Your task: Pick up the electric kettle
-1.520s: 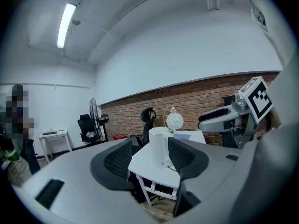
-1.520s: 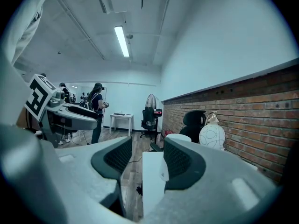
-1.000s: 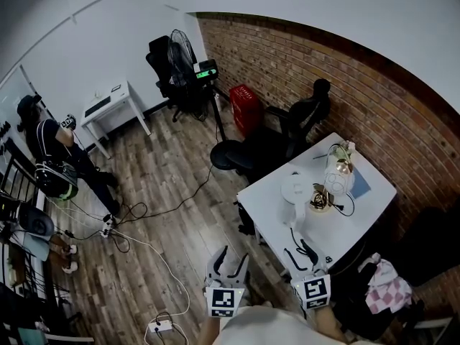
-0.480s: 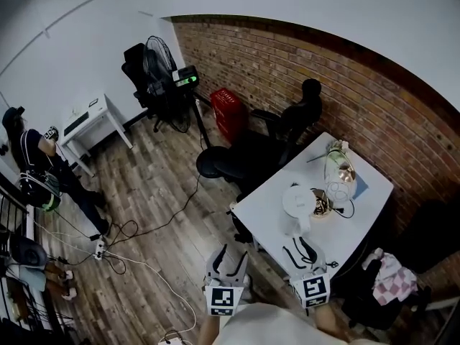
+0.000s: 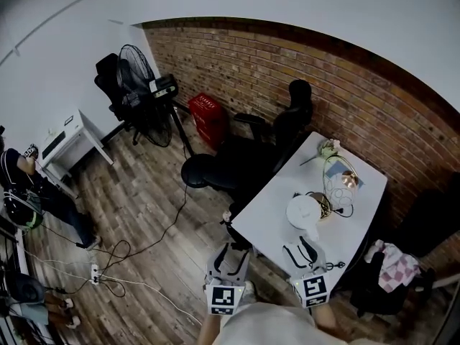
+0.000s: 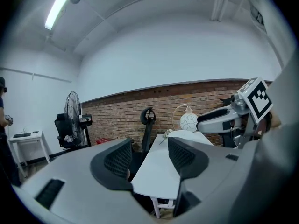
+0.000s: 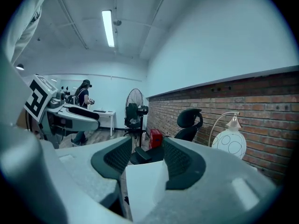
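Both my tongs are released and empty. The left tongs (image 5: 230,254) hover just off the near corner of the desk (image 5: 269,218), and the right tongs (image 5: 302,249) hover over its near end. The white electric kettle (image 5: 303,213) stands on the desk at 12 o'clock from my right tongs, apart from them. A globe lamp (image 5: 338,182) stands at the kettle's 2 o'clock.

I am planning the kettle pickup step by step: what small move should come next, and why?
Probably ease the right gripper forward toward the electric kettle: its jaws stand apart and empty, and the kettle stands on the white table just ahead, untouched.
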`<action>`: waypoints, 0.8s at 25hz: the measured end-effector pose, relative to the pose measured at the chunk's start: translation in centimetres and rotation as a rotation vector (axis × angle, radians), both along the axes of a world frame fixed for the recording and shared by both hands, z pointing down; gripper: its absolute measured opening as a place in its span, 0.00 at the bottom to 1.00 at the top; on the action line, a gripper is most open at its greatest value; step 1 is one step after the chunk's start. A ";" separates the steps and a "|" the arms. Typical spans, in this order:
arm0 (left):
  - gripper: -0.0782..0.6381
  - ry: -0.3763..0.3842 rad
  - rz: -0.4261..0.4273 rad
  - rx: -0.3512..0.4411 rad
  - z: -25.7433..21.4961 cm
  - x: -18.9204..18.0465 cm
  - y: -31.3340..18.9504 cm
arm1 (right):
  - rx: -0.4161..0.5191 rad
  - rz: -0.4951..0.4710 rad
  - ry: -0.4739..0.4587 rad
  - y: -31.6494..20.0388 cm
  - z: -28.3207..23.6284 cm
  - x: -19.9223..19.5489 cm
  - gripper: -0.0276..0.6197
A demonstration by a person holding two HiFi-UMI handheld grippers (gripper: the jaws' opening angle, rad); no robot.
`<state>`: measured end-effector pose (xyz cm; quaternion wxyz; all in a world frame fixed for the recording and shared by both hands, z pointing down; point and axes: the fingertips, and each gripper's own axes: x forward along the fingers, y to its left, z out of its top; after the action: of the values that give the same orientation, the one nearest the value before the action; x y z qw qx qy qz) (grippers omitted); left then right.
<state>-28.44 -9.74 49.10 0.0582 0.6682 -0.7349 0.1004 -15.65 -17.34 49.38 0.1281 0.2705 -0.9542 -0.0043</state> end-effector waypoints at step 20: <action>0.45 0.041 0.359 -0.013 3.3 -1.3 -8.4 | -0.039 0.342 0.084 -2.5 2.6 1.6 0.36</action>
<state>-29.69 -18.16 52.41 0.0586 0.7902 -0.6017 0.1004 -14.02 -19.80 51.97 0.1720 0.4260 -0.8879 0.0249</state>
